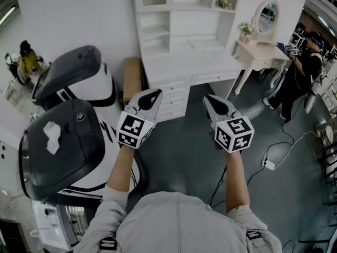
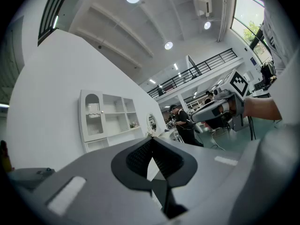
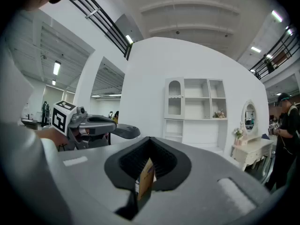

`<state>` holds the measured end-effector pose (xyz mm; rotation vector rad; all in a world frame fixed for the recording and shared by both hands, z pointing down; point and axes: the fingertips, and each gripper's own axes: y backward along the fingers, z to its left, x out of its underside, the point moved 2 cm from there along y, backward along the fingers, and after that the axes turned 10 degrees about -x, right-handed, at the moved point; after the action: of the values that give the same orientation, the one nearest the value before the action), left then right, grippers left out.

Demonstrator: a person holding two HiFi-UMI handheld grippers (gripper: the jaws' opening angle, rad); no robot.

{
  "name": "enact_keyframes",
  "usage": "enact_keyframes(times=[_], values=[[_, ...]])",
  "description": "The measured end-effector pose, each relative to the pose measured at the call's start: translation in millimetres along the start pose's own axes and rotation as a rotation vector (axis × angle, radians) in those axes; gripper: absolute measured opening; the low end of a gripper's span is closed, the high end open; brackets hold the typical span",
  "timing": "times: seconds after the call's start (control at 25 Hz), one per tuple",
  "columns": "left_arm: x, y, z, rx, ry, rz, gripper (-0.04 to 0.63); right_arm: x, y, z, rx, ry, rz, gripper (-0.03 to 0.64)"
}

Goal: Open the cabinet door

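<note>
While both grippers are held level over the grey floor (image 1: 184, 152), items list outward from the wearer as follows.

1. Left gripper (image 1: 156, 93), at 9 o'clock of the head view's centre. Clenched: in its own view the jaws of the left gripper (image 2: 152, 140) meet at the tip with nothing between them.
2. Right gripper (image 1: 208, 99), at 3 o'clock, well apart from the left. Clenched: its own view shows the right gripper (image 3: 150, 139) closed on a thin tan card (image 3: 146, 178) standing edge-on between the pads.
3. White-and-dark machine housing (image 1: 63, 146), at 8 o'clock, just beside the left forearm; a second housing (image 1: 73, 75) behind it at 10 o'clock.
4. White adapter (image 1: 269, 164) with cable on the floor, at 4 o'clock.
5. Brown stool (image 1: 132, 78), at 11 o'clock, against the cabinet's left side.
6. White cabinet (image 1: 174, 41), at 12 o'clock against the far wall, well beyond both grippers. Drawers below, open shelves above. Its cabinet door (image 3: 174, 100), arched and glazed, occupies the upper left compartment and stands closed, untouched.
7. Dressing table (image 1: 260, 51) with oval mirror (image 1: 267, 16), at 1 o'clock, just right of the cabinet.
8. Person in black (image 1: 300, 73), at 2 o'clock, beside the dressing table.
</note>
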<state>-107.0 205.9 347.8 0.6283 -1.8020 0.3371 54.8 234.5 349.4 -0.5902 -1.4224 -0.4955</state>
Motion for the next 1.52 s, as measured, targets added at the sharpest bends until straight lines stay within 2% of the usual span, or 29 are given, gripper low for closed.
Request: enact_keyframes(times=[0.24,0.64,0.88,1.12,1.52], values=[[0.9,-10.4,-9.6,-0.024,0.011,0.006,0.017,1.8,11.6,-19.1,-0.023,-0.03,-0.036,0.002],[1.7,-24.7,-44.4,-0.038,0.015,0.025,0.017,16.1,28.8,-47.6,-0.061,-0.006,0.012,0.002],[8.3,-48.5,-41.1,-0.041,0.005,0.036,0.017,24.2,18.1,-69.0,-0.085,-0.028,0.031,0.002],[27.9,-91.6,-10.2,-0.035,-0.026,0.029,0.017,27.3,-23.0,-100.9,-0.078,-0.028,0.019,0.002],[60.0,-218.8,97.1,-0.039,-0.042,0.002,0.017,8.9,-153.4,-192.4,-0.056,-0.017,0.009,0.002]])
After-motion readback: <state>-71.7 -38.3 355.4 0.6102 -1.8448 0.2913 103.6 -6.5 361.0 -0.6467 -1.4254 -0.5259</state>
